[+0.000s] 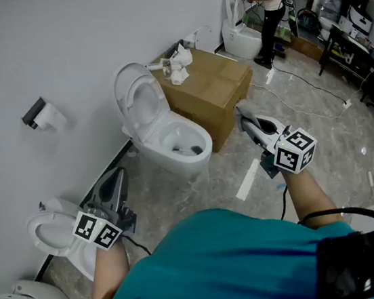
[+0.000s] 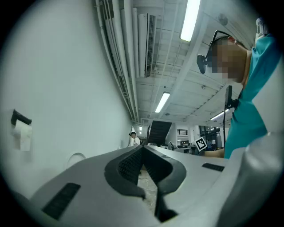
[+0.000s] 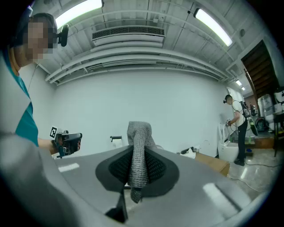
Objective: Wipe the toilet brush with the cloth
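Observation:
My right gripper (image 3: 137,153) is shut on a grey knitted cloth (image 3: 138,142), which sticks up past its tips and hangs below them. In the head view this gripper (image 1: 244,114) points level toward the cardboard box (image 1: 209,84). A white handle-like item (image 1: 155,65) lies on the box beside crumpled white pieces (image 1: 179,64); I cannot tell whether it is the toilet brush. My left gripper (image 2: 143,153) is shut with nothing between its pads. It is held low at the left (image 1: 113,182), near the wall.
A white toilet (image 1: 163,124) with its lid up stands between the grippers, against the box. Another toilet (image 1: 54,231) is at lower left, and a paper-roll holder (image 1: 42,115) is on the wall. Far back a person (image 1: 270,4) stands by a third toilet (image 1: 240,36). Cables (image 1: 309,88) cross the floor.

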Available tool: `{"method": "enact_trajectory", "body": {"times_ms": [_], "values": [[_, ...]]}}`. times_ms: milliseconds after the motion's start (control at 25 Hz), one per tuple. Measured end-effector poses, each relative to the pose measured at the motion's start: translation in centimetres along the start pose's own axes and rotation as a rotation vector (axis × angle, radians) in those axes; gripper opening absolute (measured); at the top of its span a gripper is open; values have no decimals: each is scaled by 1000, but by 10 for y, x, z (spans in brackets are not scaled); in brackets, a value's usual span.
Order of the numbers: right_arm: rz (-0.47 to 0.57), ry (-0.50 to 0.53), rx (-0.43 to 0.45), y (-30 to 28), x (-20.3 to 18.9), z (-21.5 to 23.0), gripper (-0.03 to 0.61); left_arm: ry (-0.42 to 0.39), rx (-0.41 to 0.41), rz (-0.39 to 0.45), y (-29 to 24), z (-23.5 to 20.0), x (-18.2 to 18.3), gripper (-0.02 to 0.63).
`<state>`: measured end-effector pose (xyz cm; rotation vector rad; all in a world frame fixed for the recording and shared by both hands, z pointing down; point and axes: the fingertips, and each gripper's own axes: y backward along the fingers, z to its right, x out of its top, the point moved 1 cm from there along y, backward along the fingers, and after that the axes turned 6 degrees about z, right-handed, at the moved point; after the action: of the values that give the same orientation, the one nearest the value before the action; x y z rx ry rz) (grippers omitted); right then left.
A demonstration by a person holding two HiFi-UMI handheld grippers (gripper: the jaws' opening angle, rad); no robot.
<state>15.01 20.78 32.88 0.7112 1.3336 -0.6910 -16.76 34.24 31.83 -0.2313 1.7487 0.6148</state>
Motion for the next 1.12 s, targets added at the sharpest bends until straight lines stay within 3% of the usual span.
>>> {"method": "enact_trajectory", "body": {"times_ms": [480, 680, 1120], "values": [[6, 4, 14, 4, 2, 10, 17, -4, 2, -1, -10, 9, -4, 9], [39, -44, 29, 15, 8, 23, 19, -7, 6, 3, -22, 21, -8, 9], [34, -38, 74, 68, 14, 79, 19, 7, -2, -11, -80, 83, -45, 9]]}}
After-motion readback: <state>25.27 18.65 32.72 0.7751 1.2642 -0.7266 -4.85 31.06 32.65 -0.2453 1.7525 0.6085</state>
